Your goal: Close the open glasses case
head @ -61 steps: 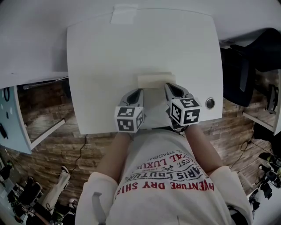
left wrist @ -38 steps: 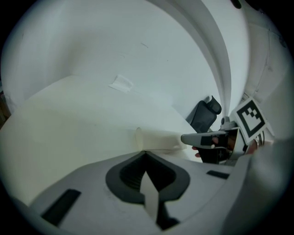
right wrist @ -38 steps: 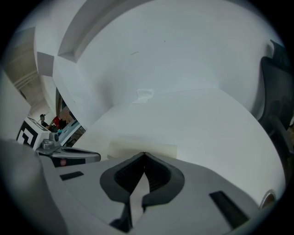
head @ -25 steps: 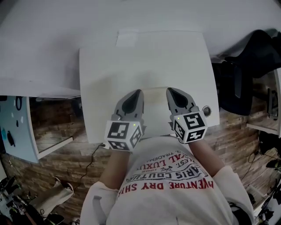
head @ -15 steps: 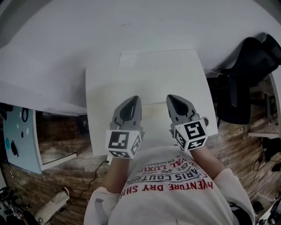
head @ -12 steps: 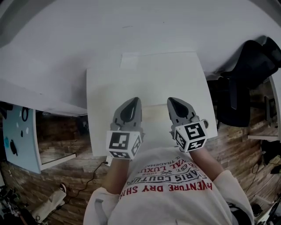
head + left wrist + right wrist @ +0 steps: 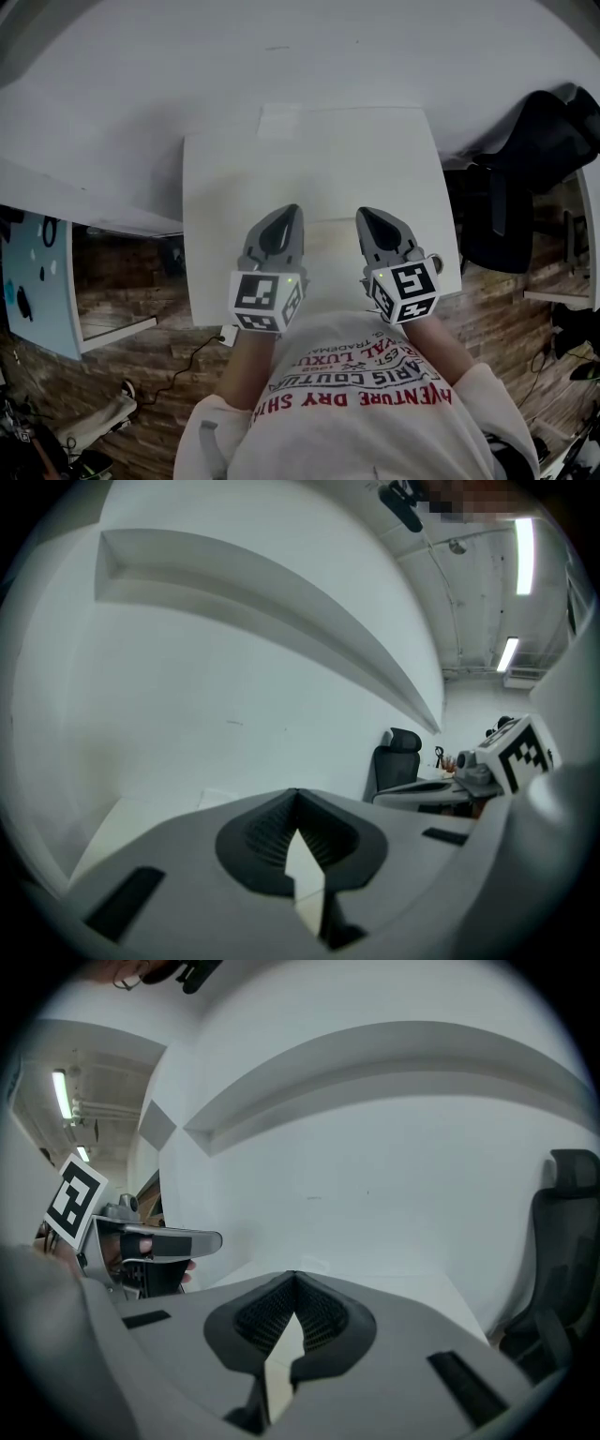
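Note:
In the head view the glasses case (image 7: pixel 330 242) shows only as a pale cream patch on the white table (image 7: pixel 225 187), too faint to tell whether its lid is up or down. It lies between my two grippers. My left gripper (image 7: pixel 281 214) hovers at its left side, my right gripper (image 7: pixel 367 214) at its right side. Both point away from me with their jaws closed tip to tip and nothing held. The left gripper view (image 7: pixel 296 794) and right gripper view (image 7: pixel 295 1277) each show the fingertips meeting, with only table behind them.
A white slip (image 7: pixel 281 122) lies at the table's far edge, against the white wall. A black office chair (image 7: pixel 530 159) stands right of the table and a pale blue panel (image 7: pixel 37 281) stands to the left. The floor is brown wood-patterned.
The head view has shifted, so the table looks smaller and farther. The grippers now sit on either side of the case instead of at its near edge. Little moved in the last half second.

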